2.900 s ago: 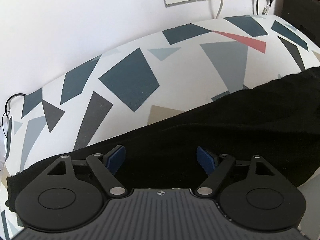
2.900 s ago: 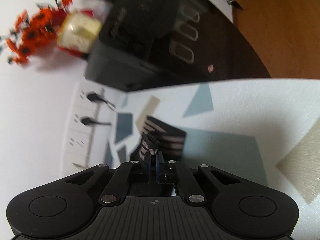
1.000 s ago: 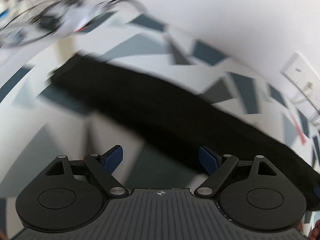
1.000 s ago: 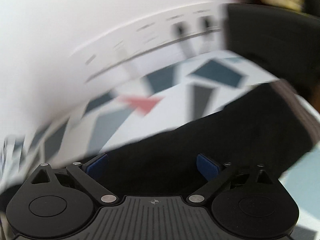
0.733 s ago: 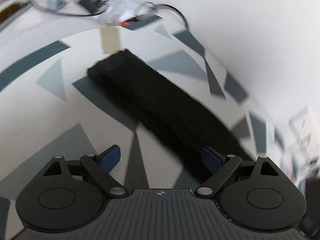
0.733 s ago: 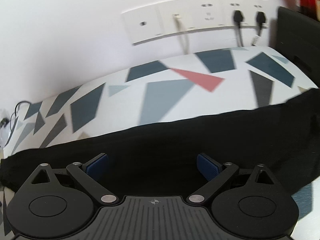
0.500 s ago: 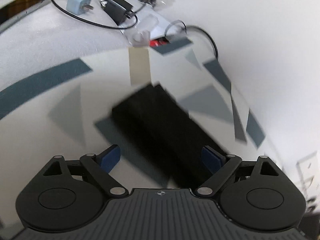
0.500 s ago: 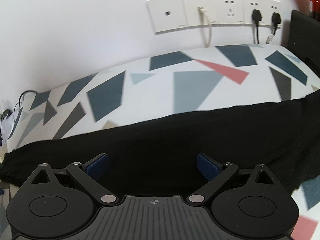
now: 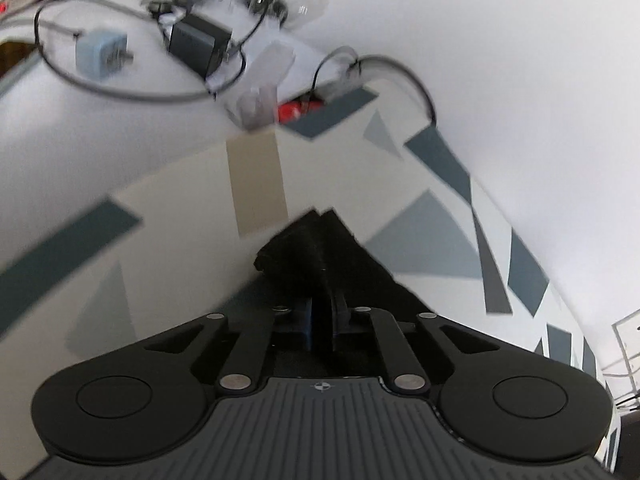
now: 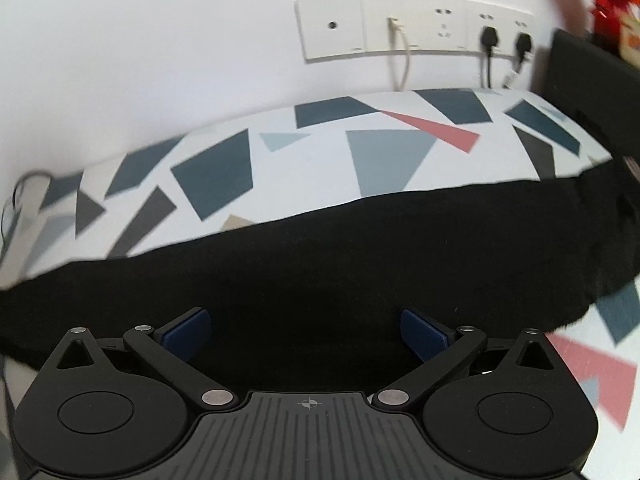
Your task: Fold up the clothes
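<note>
A long black garment [image 10: 320, 264] lies folded lengthwise across a white cloth with grey, blue and red shapes [image 10: 384, 152]. In the left wrist view my left gripper [image 9: 321, 322] is shut on the narrow end of the black garment [image 9: 316, 248], which bunches up between the blue pads. In the right wrist view my right gripper [image 10: 306, 330] is open and empty, its blue pads [image 10: 188, 330] spread above the middle of the garment.
Chargers and tangled cables [image 9: 192, 40] and a small red item [image 9: 294, 110] lie beyond the garment's end. Wall sockets with plugs [image 10: 416, 28] are behind the table. A black box [image 10: 592, 80] stands at the right.
My left gripper swung to the garment's narrow end and closed on it. My right gripper let go of the other end and now hovers open over the middle.
</note>
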{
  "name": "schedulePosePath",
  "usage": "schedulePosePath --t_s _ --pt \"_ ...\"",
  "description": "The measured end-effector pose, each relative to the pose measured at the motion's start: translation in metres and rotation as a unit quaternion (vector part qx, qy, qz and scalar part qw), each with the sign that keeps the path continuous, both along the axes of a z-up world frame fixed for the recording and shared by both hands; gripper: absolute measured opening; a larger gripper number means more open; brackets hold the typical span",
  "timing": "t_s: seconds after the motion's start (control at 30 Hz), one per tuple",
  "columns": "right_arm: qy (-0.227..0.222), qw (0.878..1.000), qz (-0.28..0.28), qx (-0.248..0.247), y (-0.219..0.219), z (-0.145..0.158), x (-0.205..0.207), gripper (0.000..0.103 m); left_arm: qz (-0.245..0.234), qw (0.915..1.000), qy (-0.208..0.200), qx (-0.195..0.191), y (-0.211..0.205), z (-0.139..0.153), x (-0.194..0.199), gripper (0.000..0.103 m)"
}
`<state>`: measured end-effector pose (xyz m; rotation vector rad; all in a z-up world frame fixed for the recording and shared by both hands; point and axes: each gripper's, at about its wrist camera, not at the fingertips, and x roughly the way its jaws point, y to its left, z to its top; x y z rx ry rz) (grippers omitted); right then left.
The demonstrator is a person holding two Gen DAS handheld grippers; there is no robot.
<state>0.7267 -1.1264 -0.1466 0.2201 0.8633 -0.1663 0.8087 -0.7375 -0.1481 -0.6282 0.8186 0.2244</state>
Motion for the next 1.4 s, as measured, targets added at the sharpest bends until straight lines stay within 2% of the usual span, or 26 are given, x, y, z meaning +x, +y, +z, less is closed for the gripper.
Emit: schedulePosePath --t_s 0.17,0.33,0.4,0.5,0.6,0.73,0.87,0.97,1.07,1.13,1.23,1.27,1.3,1.33,1.37,1.4 --pt "0.0 1.0 0.008 0.0 0.028 -0.003 0.005 0.102 0.015 0.9998 -0.015 0.0 0.029 0.004 -0.005 0.006" --pt "0.0 1.0 0.017 -0.001 0.055 -0.005 0.011 0.102 0.033 0.9986 -0.033 0.027 0.063 0.019 -0.019 0.006" --pt "0.007 0.998 0.044 -0.038 0.077 -0.01 0.017 0.102 0.034 0.9981 -0.04 0.034 0.074 0.025 -0.025 0.006" --pt "-0.01 0.993 0.089 -0.075 0.102 -0.013 0.02 0.102 0.023 0.9974 -0.055 0.039 0.079 0.034 -0.032 0.006" --pt "-0.001 0.996 0.079 -0.05 0.099 -0.009 0.023 0.102 -0.003 0.9952 -0.086 0.047 0.063 0.048 -0.037 0.006" --pt "-0.003 1.0 -0.009 -0.02 0.057 0.001 0.015 0.102 -0.075 0.9894 -0.113 0.05 0.015 0.062 -0.041 0.006" --pt "-0.001 0.993 -0.115 0.012 -0.011 0.01 -0.007 0.102 -0.173 0.972 -0.147 0.062 -0.058 0.072 -0.044 0.006" --pt "-0.01 0.985 -0.166 0.036 -0.057 0.015 -0.031 0.102 -0.245 0.9546 -0.157 0.064 -0.117 0.068 -0.046 0.006" --pt "-0.008 0.978 -0.204 0.041 -0.089 0.013 -0.052 0.102 -0.316 0.9336 -0.157 0.064 -0.179 0.058 -0.048 0.006" --pt "-0.009 0.973 -0.224 0.053 -0.104 0.009 -0.066 0.102 -0.364 0.9167 -0.141 0.083 -0.218 0.037 -0.054 0.006" --pt "-0.009 0.969 -0.238 0.063 -0.122 0.004 -0.08 0.102 -0.436 0.8893 -0.089 0.106 -0.262 -0.001 -0.06 0.01" --pt "-0.009 0.969 -0.239 0.062 -0.126 0.002 -0.083 0.102 -0.441 0.8854 -0.093 0.115 -0.267 -0.003 -0.065 0.015" --pt "-0.01 0.969 -0.241 0.062 -0.128 0.003 -0.085 0.102 -0.442 0.8826 -0.101 0.125 -0.27 -0.003 -0.07 0.029" --pt "-0.014 0.968 -0.245 0.063 -0.131 0.004 -0.089 0.102 -0.441 0.8833 -0.108 0.118 -0.268 0.002 -0.071 0.039" --pt "-0.022 0.965 -0.252 0.065 -0.135 0.006 -0.093 0.102 -0.439 0.8845 -0.115 0.106 -0.264 0.007 -0.072 0.057" --pt "-0.03 0.962 -0.261 0.067 -0.14 0.008 -0.097 0.102 -0.438 0.8855 -0.122 0.095 -0.26 0.013 -0.073 0.063"
